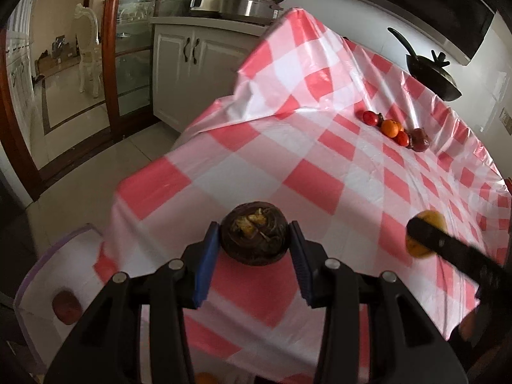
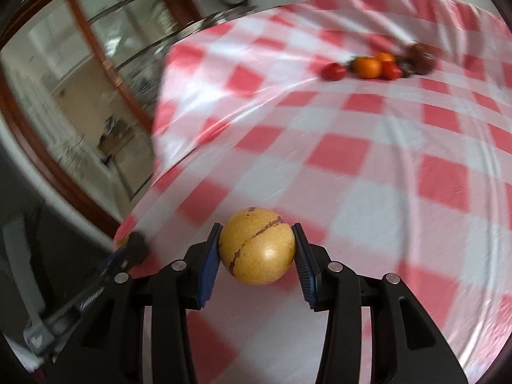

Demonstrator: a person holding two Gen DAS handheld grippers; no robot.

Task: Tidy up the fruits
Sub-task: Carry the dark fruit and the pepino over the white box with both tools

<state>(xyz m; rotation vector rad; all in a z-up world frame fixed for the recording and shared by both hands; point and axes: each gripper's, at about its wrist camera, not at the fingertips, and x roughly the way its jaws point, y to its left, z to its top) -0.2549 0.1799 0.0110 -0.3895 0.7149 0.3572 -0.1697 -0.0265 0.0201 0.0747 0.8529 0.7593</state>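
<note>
My left gripper [image 1: 254, 240] is shut on a dark brown round fruit [image 1: 254, 238] with a yellowish top, held above the red-and-white checked tablecloth [image 1: 288, 160]. My right gripper [image 2: 257, 246] is shut on a yellow round fruit [image 2: 257, 246] with a brown streak; it also shows in the left wrist view [image 1: 428, 220] at the right. A cluster of fruits lies far on the table: red ones [image 1: 370, 117], an orange [image 1: 389, 128] and a dark one [image 1: 420, 140]; it also shows in the right wrist view [image 2: 368, 66].
A clear tray [image 1: 60, 256] with a purple rim sits at the lower left and holds a reddish fruit [image 1: 66, 307]. A black wok [image 1: 432, 76] sits at the table's far edge. White cabinets [image 1: 192, 64] and a glass door [image 1: 128, 48] stand left of the table.
</note>
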